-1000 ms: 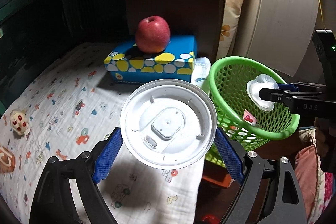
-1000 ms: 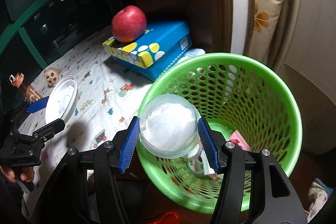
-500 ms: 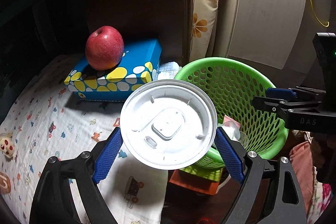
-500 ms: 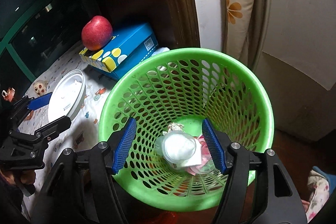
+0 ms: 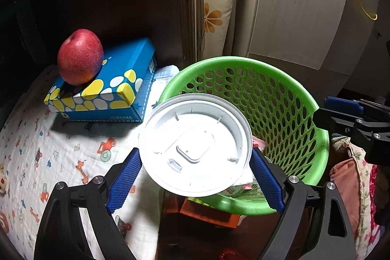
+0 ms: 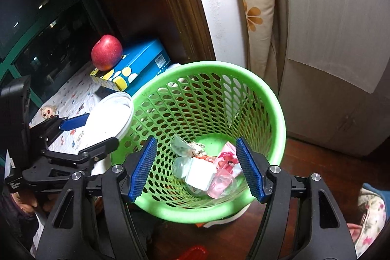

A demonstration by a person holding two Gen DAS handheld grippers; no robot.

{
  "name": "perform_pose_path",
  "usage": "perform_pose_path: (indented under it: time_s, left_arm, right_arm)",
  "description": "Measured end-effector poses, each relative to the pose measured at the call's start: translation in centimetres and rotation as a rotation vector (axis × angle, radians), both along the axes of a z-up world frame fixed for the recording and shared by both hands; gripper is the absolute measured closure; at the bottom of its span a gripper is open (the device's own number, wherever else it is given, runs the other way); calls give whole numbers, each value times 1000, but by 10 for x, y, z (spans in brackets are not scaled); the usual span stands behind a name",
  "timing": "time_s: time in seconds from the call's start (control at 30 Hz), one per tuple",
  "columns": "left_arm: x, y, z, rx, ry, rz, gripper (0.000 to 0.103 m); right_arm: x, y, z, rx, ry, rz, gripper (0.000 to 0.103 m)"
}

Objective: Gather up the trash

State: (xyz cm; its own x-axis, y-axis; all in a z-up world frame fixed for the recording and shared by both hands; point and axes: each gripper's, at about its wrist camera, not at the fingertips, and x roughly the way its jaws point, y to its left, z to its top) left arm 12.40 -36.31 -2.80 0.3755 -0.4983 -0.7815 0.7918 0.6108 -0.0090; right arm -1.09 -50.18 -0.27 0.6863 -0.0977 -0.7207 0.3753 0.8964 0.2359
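My left gripper is shut on a round white plastic lid, gripped by its edges between the blue pads. In the right wrist view the lid hangs just at the left rim of the green mesh basket. My right gripper hovers over the basket's near side; its jaws are opening and nothing is between them. A clear plastic cup and a pink wrapper lie at the basket's bottom. From the left wrist, the basket sits right of the lid, with the right gripper beyond its right rim.
A red apple rests on a blue spotted box on a patterned cloth, left of the basket. Behind it stand a dark wooden post, a flowered pillow and a pale cabinet. A small doll lies on the cloth.
The right gripper opened and the clear cup dropped into the basket. The left gripper carried the lid rightward up to the basket's rim.
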Motion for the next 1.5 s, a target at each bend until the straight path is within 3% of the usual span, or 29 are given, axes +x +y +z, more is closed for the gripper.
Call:
perform_pose_path:
  time_s: [0.27, 0.47, 0.83, 1.5]
  left_arm:
    - [-9, -10, -3, -2, 14, -28, 14]
    - [-11, 5, 1, -6, 4, 9, 14]
    - [-6, 85, 18, 4, -48, 204, 13]
    - [-18, 226, 44, -48, -105, 497, 13]
  right_arm:
    - [-15, 1, 1, 29, -20, -10, 34]
    - [-18, 11, 1, 40, -20, 5, 33]
    - [-1, 61, 8, 34, -44, 101, 27]
    - [45, 169, 22, -1, -89, 302, 22]
